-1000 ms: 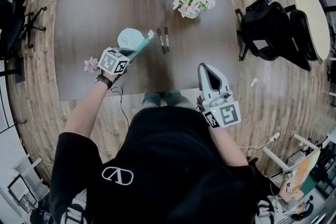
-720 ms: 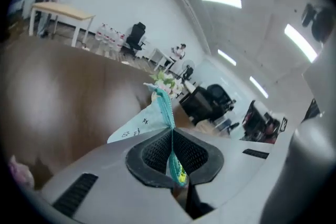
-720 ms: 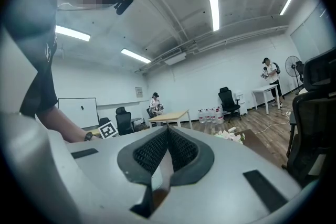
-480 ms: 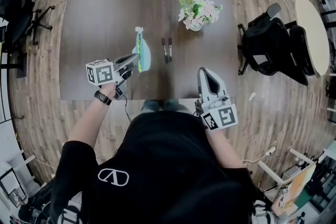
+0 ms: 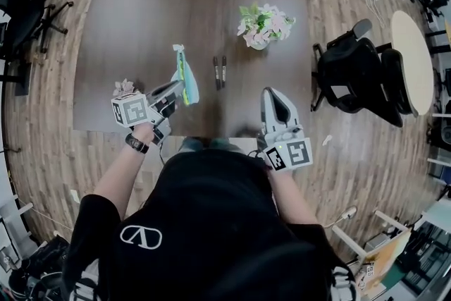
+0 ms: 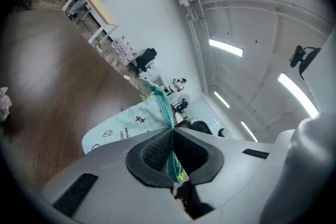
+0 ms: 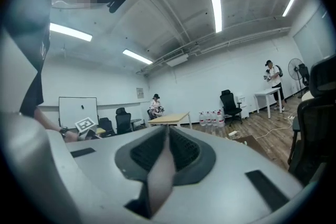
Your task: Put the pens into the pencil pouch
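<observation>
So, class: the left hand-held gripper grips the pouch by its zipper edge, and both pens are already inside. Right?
Not quite. Both pens lie on the table, outside the pouch, as the head view shows. The left hand-held gripper does grip the pouch by its zipper edge.

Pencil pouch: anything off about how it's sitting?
Yes. The pencil pouch is not lying flat: the left gripper has its jaws shut on the zipper edge, so it stands edge-on over the table. The two pens lie parallel beside it, untouched. Nothing spilled or damaged.
</observation>
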A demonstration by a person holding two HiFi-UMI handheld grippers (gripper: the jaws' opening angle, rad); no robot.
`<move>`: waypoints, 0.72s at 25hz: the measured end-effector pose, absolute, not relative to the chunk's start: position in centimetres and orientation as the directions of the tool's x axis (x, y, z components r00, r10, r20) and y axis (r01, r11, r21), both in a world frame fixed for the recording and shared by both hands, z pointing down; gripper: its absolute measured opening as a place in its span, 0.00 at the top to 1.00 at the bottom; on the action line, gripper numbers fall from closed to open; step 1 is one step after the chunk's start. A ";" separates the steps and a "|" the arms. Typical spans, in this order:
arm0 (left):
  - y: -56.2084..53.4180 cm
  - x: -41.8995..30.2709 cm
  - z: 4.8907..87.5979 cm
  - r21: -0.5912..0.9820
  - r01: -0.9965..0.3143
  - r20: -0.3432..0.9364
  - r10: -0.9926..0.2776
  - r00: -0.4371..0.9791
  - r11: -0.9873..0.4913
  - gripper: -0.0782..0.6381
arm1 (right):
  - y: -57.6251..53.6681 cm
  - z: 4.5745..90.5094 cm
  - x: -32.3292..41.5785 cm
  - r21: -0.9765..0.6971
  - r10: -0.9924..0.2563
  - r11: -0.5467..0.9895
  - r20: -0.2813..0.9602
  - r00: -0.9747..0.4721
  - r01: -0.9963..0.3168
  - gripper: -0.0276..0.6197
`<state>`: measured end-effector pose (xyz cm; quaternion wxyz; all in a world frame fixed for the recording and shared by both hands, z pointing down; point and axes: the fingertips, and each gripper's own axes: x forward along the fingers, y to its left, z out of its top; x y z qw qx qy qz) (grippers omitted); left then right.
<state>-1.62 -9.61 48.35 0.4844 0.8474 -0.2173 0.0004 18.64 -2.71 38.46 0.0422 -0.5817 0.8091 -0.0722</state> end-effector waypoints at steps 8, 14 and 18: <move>-8.7 -2.3 48.4 0.851 -0.346 0.170 -0.416 0.893 -0.396 0.87 | -6.3 36.3 18.4 -0.118 -0.951 0.306 0.017 -0.310 -0.945 0.36; -7.9 -3.7 49.0 0.863 -0.342 0.160 -0.441 0.883 -0.371 0.87 | -10.6 40.4 16.6 -0.124 -0.902 0.348 0.228 -0.368 -0.929 0.37; -7.1 -4.8 49.6 0.867 -0.355 0.169 -0.462 0.870 -0.350 0.88 | -14.6 46.4 14.9 -0.162 -0.782 0.387 0.464 -0.416 -0.908 0.37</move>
